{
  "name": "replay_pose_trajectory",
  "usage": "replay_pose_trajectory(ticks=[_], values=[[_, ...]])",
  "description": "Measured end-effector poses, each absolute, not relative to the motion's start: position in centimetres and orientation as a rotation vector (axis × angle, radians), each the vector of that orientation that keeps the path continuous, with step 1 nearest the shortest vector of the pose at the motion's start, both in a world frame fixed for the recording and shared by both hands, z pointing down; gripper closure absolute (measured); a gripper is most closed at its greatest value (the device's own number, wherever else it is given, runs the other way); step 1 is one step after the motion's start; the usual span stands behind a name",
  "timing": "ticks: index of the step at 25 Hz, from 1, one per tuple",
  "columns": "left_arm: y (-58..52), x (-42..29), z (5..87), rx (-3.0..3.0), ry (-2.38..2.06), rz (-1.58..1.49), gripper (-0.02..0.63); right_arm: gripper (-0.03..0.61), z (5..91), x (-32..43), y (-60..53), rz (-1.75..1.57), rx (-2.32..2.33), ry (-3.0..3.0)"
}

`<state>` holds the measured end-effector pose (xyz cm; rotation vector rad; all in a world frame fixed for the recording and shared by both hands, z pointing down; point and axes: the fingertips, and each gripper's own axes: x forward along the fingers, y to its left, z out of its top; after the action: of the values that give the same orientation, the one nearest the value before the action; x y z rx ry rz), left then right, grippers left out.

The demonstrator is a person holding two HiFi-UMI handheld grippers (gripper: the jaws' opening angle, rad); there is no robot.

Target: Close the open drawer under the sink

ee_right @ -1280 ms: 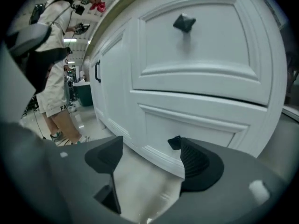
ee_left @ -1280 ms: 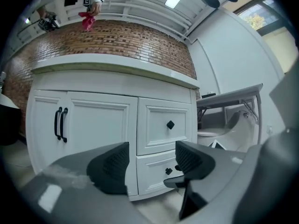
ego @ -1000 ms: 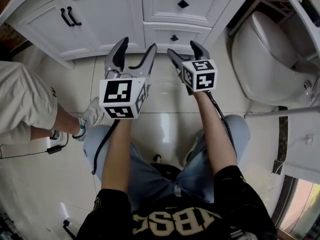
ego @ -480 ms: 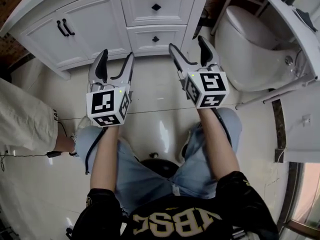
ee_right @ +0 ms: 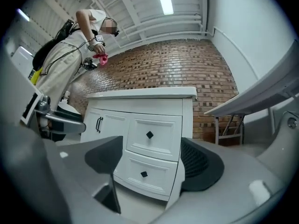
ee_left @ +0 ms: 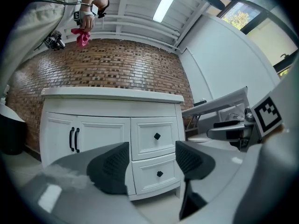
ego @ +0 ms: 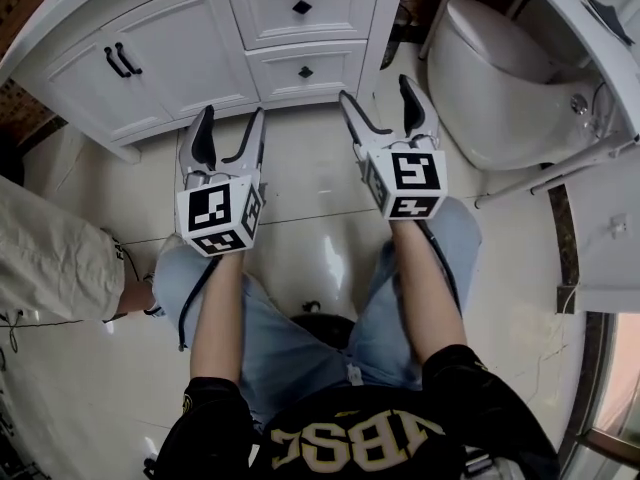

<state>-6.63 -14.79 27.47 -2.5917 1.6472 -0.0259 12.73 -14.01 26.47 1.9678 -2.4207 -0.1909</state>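
The lower drawer [ego: 332,68] sits flush in the cabinet [ego: 170,53], looking shut. Left gripper [ego: 232,116] and right gripper [ego: 375,90] hang near the cabinet, spread wide, empty. Another push could bang the knob [ego: 305,71].

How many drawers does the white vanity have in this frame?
2. The upper drawer sits right of the double doors, and the lower drawer is directly beneath it. Both look shut. No other drawer shows in any view.
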Motion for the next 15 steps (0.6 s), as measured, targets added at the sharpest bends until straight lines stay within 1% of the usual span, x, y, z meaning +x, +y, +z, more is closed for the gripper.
replay_pose_trajectory(ticks=[5,9,15], values=[[-15.5,-5.0,27.4,-2.602,1.597,-0.023,0.304,0.196,26.4,12.3,-14.5,-0.216,1.960,-2.402],[-15.9,-4.2,27.9,-2.619,1.580,-0.029,0.304,0.196,27.2,12.2,-14.7,-0.163,1.961,-2.426],[-16.8,-3.8,27.9,-2.608,1.573,-0.032,0.304,0.198,27.1,12.7,-15.6,-0.186,1.969,-2.410]])
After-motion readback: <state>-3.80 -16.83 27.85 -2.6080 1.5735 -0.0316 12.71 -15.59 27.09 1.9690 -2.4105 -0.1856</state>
